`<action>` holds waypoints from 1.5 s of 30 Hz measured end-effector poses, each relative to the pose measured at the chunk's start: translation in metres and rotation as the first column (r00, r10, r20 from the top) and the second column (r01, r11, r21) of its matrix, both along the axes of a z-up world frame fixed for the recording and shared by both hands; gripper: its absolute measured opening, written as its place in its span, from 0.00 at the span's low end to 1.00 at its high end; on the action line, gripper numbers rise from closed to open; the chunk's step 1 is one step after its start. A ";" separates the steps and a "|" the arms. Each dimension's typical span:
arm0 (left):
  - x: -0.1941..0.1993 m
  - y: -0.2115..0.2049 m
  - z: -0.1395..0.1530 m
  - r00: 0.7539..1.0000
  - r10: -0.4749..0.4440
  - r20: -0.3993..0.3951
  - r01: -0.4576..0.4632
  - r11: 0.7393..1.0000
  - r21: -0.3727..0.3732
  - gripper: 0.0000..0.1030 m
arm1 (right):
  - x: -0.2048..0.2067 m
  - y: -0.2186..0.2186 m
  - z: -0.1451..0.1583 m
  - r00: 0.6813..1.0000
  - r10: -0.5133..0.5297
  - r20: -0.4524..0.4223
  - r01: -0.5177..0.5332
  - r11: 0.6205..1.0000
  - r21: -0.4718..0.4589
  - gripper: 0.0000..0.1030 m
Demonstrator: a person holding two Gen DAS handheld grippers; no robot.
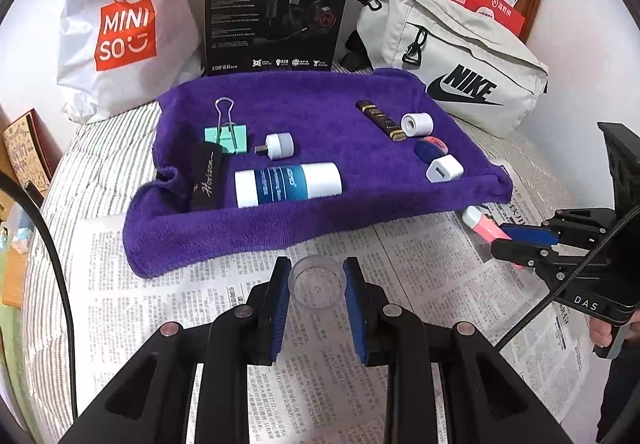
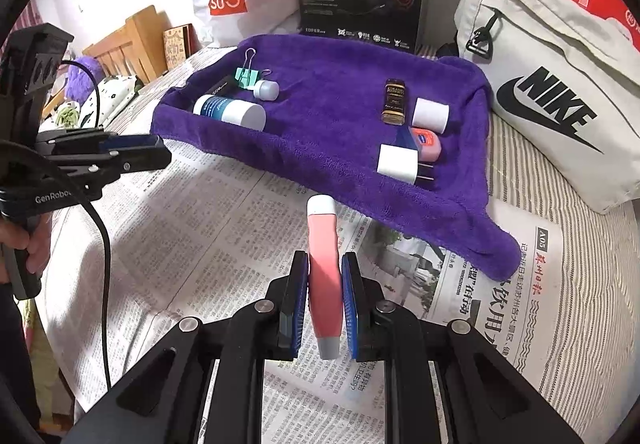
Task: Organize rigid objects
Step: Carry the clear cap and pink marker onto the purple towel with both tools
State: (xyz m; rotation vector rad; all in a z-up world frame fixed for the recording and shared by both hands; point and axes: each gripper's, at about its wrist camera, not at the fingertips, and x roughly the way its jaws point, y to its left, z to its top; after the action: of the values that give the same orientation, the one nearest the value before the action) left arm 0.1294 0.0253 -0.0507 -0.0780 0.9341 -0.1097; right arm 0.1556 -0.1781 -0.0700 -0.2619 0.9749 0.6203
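My left gripper (image 1: 317, 284) is shut on a small clear plastic cup (image 1: 317, 281), held over the newspaper (image 1: 224, 284) just in front of the purple towel (image 1: 320, 100). My right gripper (image 2: 325, 284) is shut on a pink tube with a white cap (image 2: 322, 244), near the towel's front edge; it also shows in the left wrist view (image 1: 486, 225). On the towel lie a white and blue bottle (image 1: 288, 184), a green binder clip (image 1: 226, 136), a white plug (image 1: 278, 145), a brown stick (image 1: 380, 120), a white roll (image 1: 417, 124), a charger (image 1: 444, 169) and a small pink tin (image 2: 426, 140).
A Miniso bag (image 1: 120, 28), a black headset box (image 1: 276, 4) and a white Nike bag (image 1: 452, 56) stand behind the towel. A red paper bag (image 1: 480, 0) is at the back right. The striped bedding (image 2: 580, 244) lies under the newspaper. A wooden headboard (image 2: 132, 44) is at the left.
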 end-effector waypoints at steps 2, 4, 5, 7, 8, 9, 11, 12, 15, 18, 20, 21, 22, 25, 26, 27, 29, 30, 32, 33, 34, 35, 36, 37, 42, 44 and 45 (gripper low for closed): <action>0.002 0.001 0.004 1.000 0.003 0.000 -0.003 1.000 0.000 0.25 | 0.003 0.001 0.003 1.000 -0.004 -0.001 0.004 1.000 0.009 0.16; 0.004 0.004 0.007 1.000 0.006 -0.002 -0.006 1.000 -0.002 0.25 | 0.007 0.003 0.006 1.000 -0.007 -0.003 0.007 1.000 0.018 0.16; 0.006 0.006 0.008 1.000 0.010 -0.002 -0.010 1.000 -0.003 0.25 | 0.008 0.004 0.007 1.000 -0.009 -0.004 0.009 1.000 0.018 0.16; 0.008 0.010 0.011 1.000 0.020 -0.003 -0.020 1.000 -0.007 0.25 | 0.012 0.006 0.010 1.000 -0.011 -0.005 0.011 1.000 0.025 0.16; 0.010 0.013 0.011 1.000 0.023 -0.004 -0.023 1.000 -0.010 0.25 | 0.014 0.007 0.012 1.000 -0.012 -0.006 0.012 1.000 0.029 0.16; 0.011 0.015 0.013 1.000 0.025 -0.004 -0.025 1.000 -0.014 0.25 | 0.015 0.008 0.014 1.000 -0.012 -0.006 0.012 0.999 0.032 0.16; 0.015 0.019 0.015 0.999 0.031 -0.004 -0.031 0.999 -0.015 0.25 | 0.020 0.010 0.018 1.000 -0.015 -0.004 0.015 0.999 0.043 0.16; 0.017 0.021 0.016 0.999 0.035 -0.004 -0.035 0.999 -0.016 0.25 | 0.023 0.011 0.020 1.000 -0.017 -0.005 0.017 0.999 0.045 0.16; 0.024 0.026 0.019 0.999 0.039 -0.002 -0.039 0.999 -0.026 0.25 | 0.037 0.016 0.025 1.000 -0.028 -0.001 0.028 0.999 0.044 0.16; 0.032 0.029 0.021 0.999 0.036 -0.002 -0.037 0.999 -0.028 0.25 | 0.053 0.021 0.028 0.999 -0.040 0.001 0.040 0.998 0.045 0.16; 0.038 0.033 0.021 0.999 0.035 -0.004 -0.035 0.999 -0.030 0.25 | 0.065 0.025 0.027 0.999 -0.051 -0.001 0.051 0.997 0.051 0.16; 0.041 0.034 0.021 0.999 0.035 -0.005 -0.036 0.999 -0.031 0.25 | 0.071 0.027 0.027 0.999 -0.054 -0.006 0.054 0.997 0.050 0.16; 0.045 0.036 0.021 0.999 0.037 -0.006 -0.038 0.999 -0.033 0.25 | 0.078 0.030 0.026 0.998 -0.062 -0.008 0.063 0.997 0.050 0.16; 0.058 0.041 0.020 0.999 0.037 -0.013 -0.038 0.999 -0.039 0.25 | 0.094 0.035 0.024 0.997 -0.071 -0.019 0.072 0.996 0.057 0.16; 0.062 0.042 0.019 0.999 0.039 -0.014 -0.039 0.999 -0.038 0.25 | 0.099 0.037 0.023 0.997 -0.073 -0.021 0.074 0.996 0.056 0.16; 0.065 0.043 0.019 0.999 0.039 -0.016 -0.039 0.999 -0.037 0.25 | 0.103 0.039 0.022 0.997 -0.075 -0.023 0.076 0.996 0.055 0.16; 0.073 0.045 0.017 0.999 0.038 -0.022 -0.039 0.999 -0.036 0.25 | 0.113 0.043 0.020 0.997 -0.077 -0.025 0.078 0.995 0.055 0.16; 0.077 0.046 0.016 0.999 0.037 -0.026 -0.038 0.999 -0.036 0.25 | 0.115 0.045 0.019 0.997 -0.077 -0.026 0.078 0.996 0.051 0.16; 0.083 0.047 0.013 0.999 0.035 -0.031 -0.036 0.999 -0.033 0.25 | 0.123 0.050 0.014 0.997 -0.077 -0.027 0.078 0.996 0.034 0.16; 0.087 0.048 0.011 0.999 0.035 -0.035 -0.036 0.999 -0.032 0.25 | 0.125 0.052 0.012 0.997 -0.078 -0.027 0.079 0.996 0.029 0.16; 0.090 0.048 0.009 0.999 0.034 -0.038 -0.035 0.999 -0.034 0.25 | 0.128 0.054 0.009 0.997 -0.076 -0.028 0.077 0.997 0.025 0.16; 0.092 0.049 0.007 0.999 0.033 -0.042 -0.035 0.999 -0.035 0.25 | 0.130 0.056 0.007 0.997 -0.075 -0.030 0.076 0.997 0.022 0.16; 0.095 0.050 0.006 0.998 0.033 -0.046 -0.035 0.999 -0.035 0.25 | 0.131 0.057 0.005 0.997 -0.075 -0.030 0.076 0.997 0.016 0.16; 0.098 0.050 0.004 0.998 0.033 -0.048 -0.035 0.999 -0.036 0.25 | 0.133 0.060 0.001 0.997 -0.074 -0.031 0.074 0.997 0.006 0.16; 0.107 0.053 -0.002 0.998 0.033 -0.061 -0.036 0.999 -0.034 0.25 | 0.136 0.069 -0.010 0.998 -0.051 -0.033 0.050 0.998 -0.035 0.16; 0.110 0.054 -0.004 0.997 0.034 -0.063 -0.036 0.999 -0.035 0.25 | 0.137 0.071 -0.013 0.998 -0.045 -0.032 0.044 0.998 -0.048 0.16; 0.111 0.055 -0.004 0.997 0.036 -0.063 -0.039 0.999 -0.036 0.25 | 0.137 0.072 -0.014 0.999 -0.043 -0.029 0.042 0.998 -0.055 0.16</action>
State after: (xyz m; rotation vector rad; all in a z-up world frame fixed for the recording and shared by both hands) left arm 0.2404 0.0802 -0.0551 -0.1341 0.9928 -0.0902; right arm 0.2927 -0.1062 -0.0838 -0.2796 1.0253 0.5609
